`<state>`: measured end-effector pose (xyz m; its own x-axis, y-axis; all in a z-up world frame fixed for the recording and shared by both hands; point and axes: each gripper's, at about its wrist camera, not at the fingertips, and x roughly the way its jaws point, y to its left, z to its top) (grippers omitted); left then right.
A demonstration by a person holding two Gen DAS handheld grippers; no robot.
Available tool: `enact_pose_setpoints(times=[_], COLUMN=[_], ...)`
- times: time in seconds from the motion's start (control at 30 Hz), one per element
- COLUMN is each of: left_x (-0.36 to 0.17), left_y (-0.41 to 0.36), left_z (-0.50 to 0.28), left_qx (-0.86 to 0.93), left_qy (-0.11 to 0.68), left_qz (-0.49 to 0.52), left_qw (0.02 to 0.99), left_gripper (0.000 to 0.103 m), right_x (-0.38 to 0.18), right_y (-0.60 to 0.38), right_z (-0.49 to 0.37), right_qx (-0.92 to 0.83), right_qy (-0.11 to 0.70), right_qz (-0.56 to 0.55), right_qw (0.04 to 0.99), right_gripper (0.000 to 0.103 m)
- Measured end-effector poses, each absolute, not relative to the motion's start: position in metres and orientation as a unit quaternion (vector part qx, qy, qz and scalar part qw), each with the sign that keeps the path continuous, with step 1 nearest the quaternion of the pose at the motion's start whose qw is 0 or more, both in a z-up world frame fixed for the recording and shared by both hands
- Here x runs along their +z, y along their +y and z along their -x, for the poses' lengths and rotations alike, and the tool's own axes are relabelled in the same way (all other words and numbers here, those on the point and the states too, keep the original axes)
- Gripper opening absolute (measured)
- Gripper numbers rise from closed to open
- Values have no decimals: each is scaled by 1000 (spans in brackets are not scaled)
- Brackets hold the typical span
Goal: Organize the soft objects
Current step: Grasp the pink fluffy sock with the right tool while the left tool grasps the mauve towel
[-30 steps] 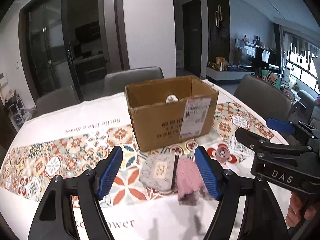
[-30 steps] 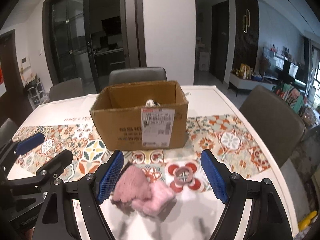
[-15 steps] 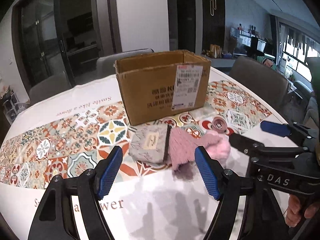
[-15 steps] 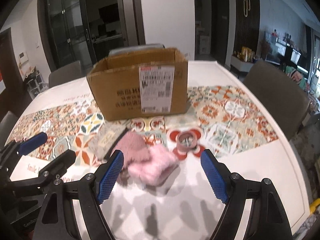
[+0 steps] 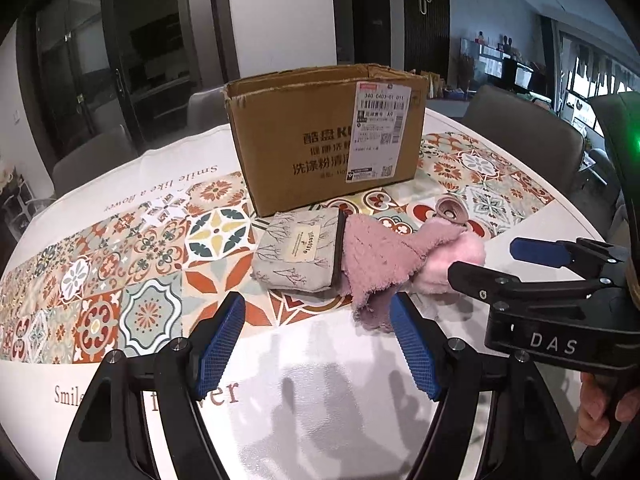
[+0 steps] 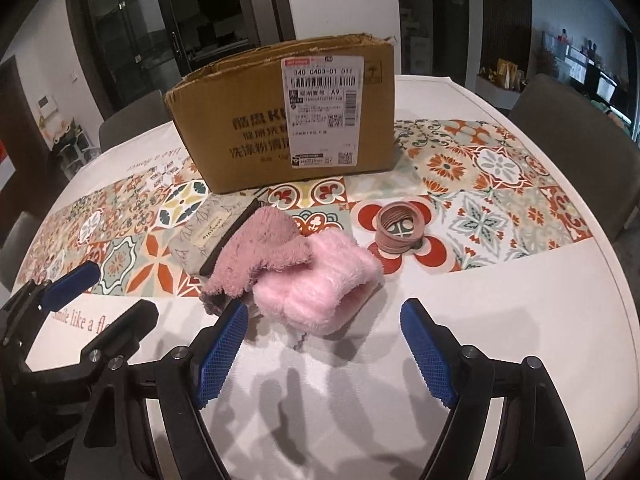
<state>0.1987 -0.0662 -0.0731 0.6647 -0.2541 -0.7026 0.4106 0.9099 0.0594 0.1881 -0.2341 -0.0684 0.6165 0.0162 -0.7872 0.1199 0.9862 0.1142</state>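
Note:
A grey printed fabric pouch, a dusty-pink fuzzy cloth and a light-pink fluffy piece lie together on the table in front of an open cardboard box. My left gripper is open and empty, just short of the pouch and cloth. My right gripper is open and empty, just short of the light-pink piece. Each gripper shows in the other's view, the right one and the left one.
A roll of pinkish tape lies right of the soft things. The round white table has a patterned runner. Grey chairs stand around it. The person's hand holds the right gripper.
Both grippers have come lower and closer to the soft things and the box; the box's inside has gone out of sight. Both stay open.

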Motion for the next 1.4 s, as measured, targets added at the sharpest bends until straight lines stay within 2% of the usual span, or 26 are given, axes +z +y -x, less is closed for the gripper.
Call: enact_pose_setpoints(times=[0.27,0.53,0.8,1.17,1.4], left_x=[-84,-85,-86,-86,-88], left_y=[-70,-75,-87,-93,-93], left_z=[-205,-208,-209,-210,-212], left_qx=[-187,-194,-212,-213,-211], left_qy=[377,374,378,376,379], left_qz=[-105,-110,-100,-100,-102], left_qw=[901,900,896,896,895], left_gripper=[74,74,74,74,74], right_x=[-83,-90,-84,-85,-92], right_y=[-236,-233,-241,-253,-253], right_z=[-199,-205,-201,-200,-213], right_qx=[-11,22,19,32,55], right_qy=[452,455,447,439,447], right_qz=[-89,-101,-106,-137,-157], right_qw=[887,885,888,887,879], right_gripper=[62,30,16,14,19])
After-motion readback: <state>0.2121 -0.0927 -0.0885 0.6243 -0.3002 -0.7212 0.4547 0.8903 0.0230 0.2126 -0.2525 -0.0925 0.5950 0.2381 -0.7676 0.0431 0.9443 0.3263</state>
